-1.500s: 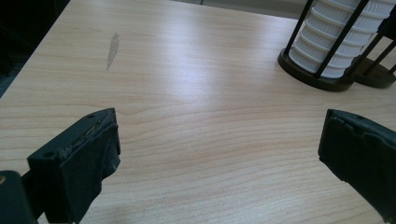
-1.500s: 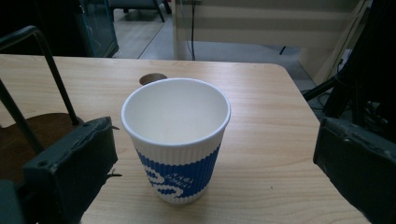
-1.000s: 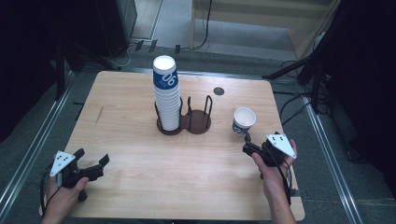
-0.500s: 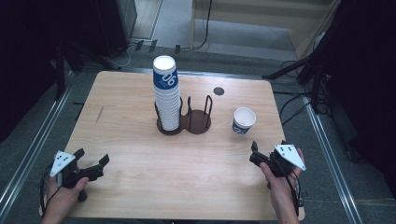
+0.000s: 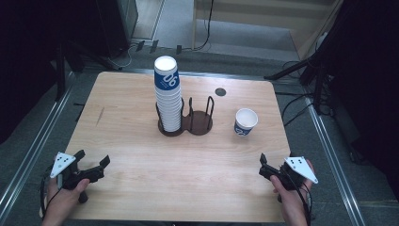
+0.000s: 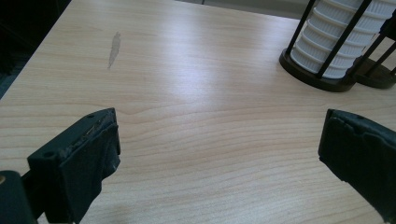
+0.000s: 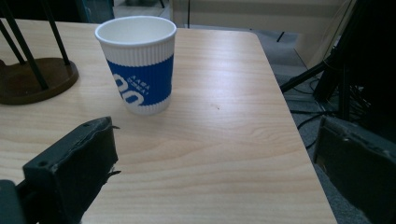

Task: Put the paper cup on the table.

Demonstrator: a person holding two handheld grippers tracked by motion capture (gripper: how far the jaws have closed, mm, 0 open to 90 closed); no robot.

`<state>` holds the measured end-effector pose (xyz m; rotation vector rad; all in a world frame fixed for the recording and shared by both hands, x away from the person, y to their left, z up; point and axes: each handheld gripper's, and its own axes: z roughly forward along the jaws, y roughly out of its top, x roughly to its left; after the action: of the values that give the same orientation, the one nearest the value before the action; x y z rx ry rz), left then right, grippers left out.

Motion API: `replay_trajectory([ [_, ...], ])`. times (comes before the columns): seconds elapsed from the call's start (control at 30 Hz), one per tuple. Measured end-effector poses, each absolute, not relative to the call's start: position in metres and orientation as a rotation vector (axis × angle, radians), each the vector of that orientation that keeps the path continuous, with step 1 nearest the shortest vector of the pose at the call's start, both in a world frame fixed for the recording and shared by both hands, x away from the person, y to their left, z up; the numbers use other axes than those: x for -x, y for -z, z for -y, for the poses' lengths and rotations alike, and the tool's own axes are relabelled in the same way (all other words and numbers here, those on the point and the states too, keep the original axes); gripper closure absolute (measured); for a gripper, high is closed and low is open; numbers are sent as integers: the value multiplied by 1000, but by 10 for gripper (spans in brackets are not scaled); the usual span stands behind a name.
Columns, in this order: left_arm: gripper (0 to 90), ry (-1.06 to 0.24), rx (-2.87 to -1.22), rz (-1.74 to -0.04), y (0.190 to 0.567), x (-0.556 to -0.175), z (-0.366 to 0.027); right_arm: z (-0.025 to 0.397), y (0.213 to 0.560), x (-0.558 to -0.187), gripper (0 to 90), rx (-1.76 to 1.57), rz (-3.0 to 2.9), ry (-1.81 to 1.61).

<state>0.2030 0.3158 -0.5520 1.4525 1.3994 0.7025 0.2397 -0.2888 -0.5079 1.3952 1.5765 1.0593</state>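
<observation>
While both grippers, left (image 5: 91,165) and right (image 5: 264,165), gape wide and empty at the frame's bottom corners, the cup (image 5: 245,122) stands right of centre.

Left claw (image 5: 91,162) is held low at the near-left corner of the worktop (image 5: 197,188), gripped from behind by the left hand (image 5: 66,195), forearm entering from the bottom edge. Its jaws are spread wide apart, nothing between them, and are pointed forward and to the right; the grey three-cornered plate is seen on top. Right claw (image 5: 262,165) is held at the near-right edge, gripped by the right hand (image 5: 289,197), wrist angled inward. Its jaws are pointed forward and to the left; in the right gripper view they are seen wide apart and empty. Cables are trailed back from both claws.
</observation>
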Motion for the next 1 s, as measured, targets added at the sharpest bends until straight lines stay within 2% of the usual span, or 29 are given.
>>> replay_trajectory([
  [0.13,0,-706,-1452,-1400,552,-203,-316,298,514,-233,3,-1403,-1584,-1048],
  [0.23,0,-706,-1451,-1401,552,-203,-315,304,518,-228,52,-1405,-1591,-1037],
  [0.67,0,-675,-1444,-1445,552,-206,-318,337,542,-210,50,-1484,-1555,-962],
  [1.0,0,-671,-1444,-1475,552,-208,-318,335,545,-208,17,-1497,-1571,-962],
])
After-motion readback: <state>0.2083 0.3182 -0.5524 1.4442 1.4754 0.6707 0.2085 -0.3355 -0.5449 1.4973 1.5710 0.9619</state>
